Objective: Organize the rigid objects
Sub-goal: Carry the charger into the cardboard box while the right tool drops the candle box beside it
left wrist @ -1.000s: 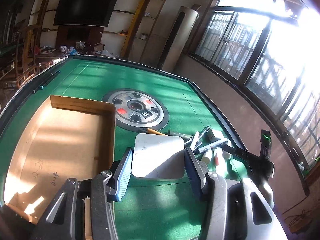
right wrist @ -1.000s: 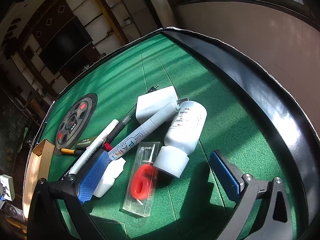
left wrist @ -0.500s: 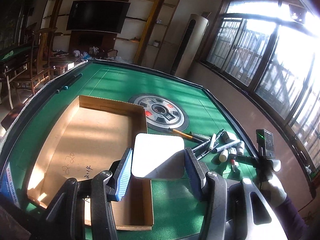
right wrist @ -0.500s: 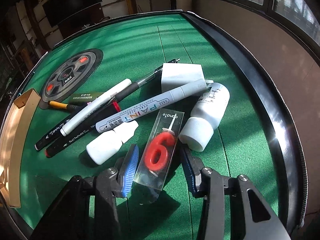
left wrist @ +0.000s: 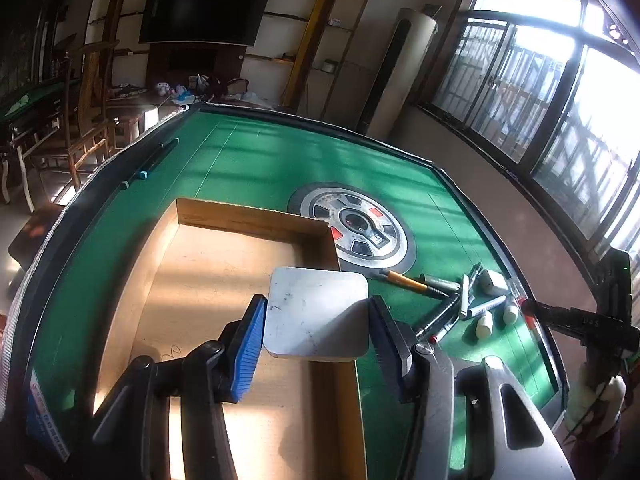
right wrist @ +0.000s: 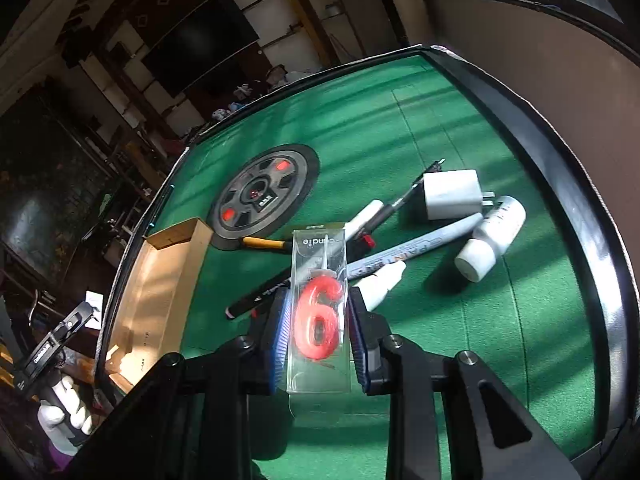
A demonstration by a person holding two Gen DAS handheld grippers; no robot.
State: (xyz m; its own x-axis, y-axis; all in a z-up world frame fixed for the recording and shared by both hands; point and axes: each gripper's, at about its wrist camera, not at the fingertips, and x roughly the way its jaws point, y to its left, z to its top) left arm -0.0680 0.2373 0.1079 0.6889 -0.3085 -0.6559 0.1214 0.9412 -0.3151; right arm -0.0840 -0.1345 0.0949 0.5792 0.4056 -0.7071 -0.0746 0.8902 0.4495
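Note:
My left gripper [left wrist: 318, 334] is shut on a white square box [left wrist: 316, 312] and holds it above the right part of an open cardboard box [left wrist: 200, 280]. My right gripper [right wrist: 318, 332] is shut on a clear candle pack with a red number 6 [right wrist: 318, 312], lifted above the green felt. On the felt lie a paint marker [right wrist: 416, 250], several pens [right wrist: 276, 286], a white charger plug [right wrist: 450, 194], a white bottle [right wrist: 492, 236] and a small white dropper bottle [right wrist: 380, 282]. The same pile shows in the left wrist view [left wrist: 468, 304].
The green table [left wrist: 260, 160] has a black raised rim [right wrist: 560, 168] and a round dial panel [left wrist: 356, 222] at its centre. The cardboard box also shows in the right wrist view [right wrist: 160, 280]. Two dark sticks [left wrist: 152, 162] lie near the far left rim.
My left gripper has carried the white box left and up, from the felt to over the cardboard box. My right gripper has closed on the candle pack and lifted it off the felt.

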